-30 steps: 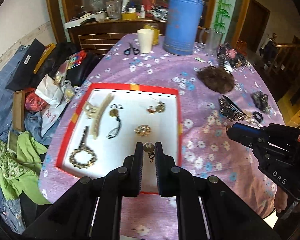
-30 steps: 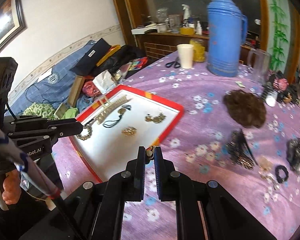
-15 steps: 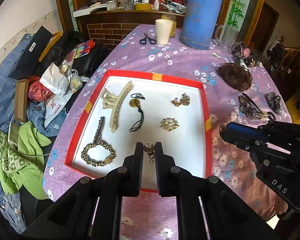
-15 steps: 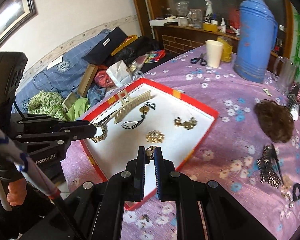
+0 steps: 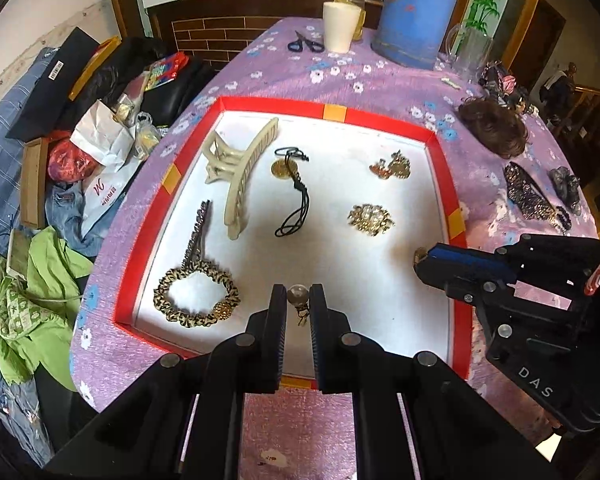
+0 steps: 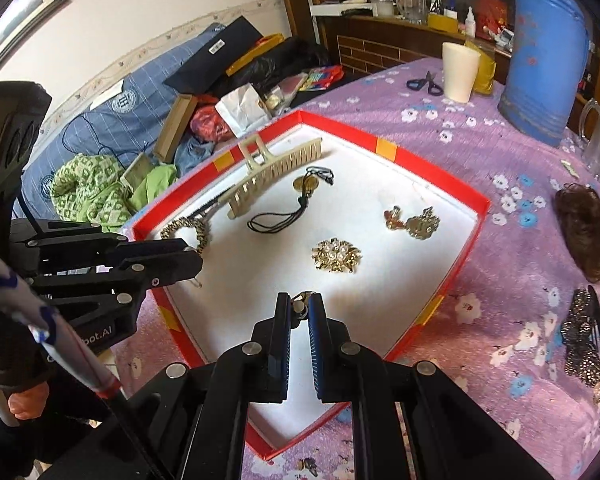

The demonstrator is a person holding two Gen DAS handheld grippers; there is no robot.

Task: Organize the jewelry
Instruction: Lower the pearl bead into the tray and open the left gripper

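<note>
While both grippers are being held over the red-rimmed white tray [image 5: 444, 184], a small earring is being pinched in each. In the left gripper [image 5: 298, 300], jaws nearly closed, a round pearl-like earring [image 5: 297, 295] with a small gold dangle is being gripped at centre-bottom of the left wrist view. In the right gripper [image 6: 300, 306], jaws equally narrow, a small gold-toned earring [image 6: 302, 300] is being clamped; its shape cannot be told.

Six pieces are being counted lying in the tray: one cream claw clip [image 5: 242, 172], one black-cord pendant [image 5: 292, 192], one gold brooch [image 5: 370, 220], one gold cluster [image 5: 392, 166] at upper right, one patterned scrunchie [image 5: 196, 294] at lower left, and one dark clip [image 5: 198, 232] touching it.

Open white floor is being seen in the tray's lower middle and lower right, between brooch and near rim. On the purple cloth [image 5: 300, 72], further hair pieces are being left at the right edge.
</note>
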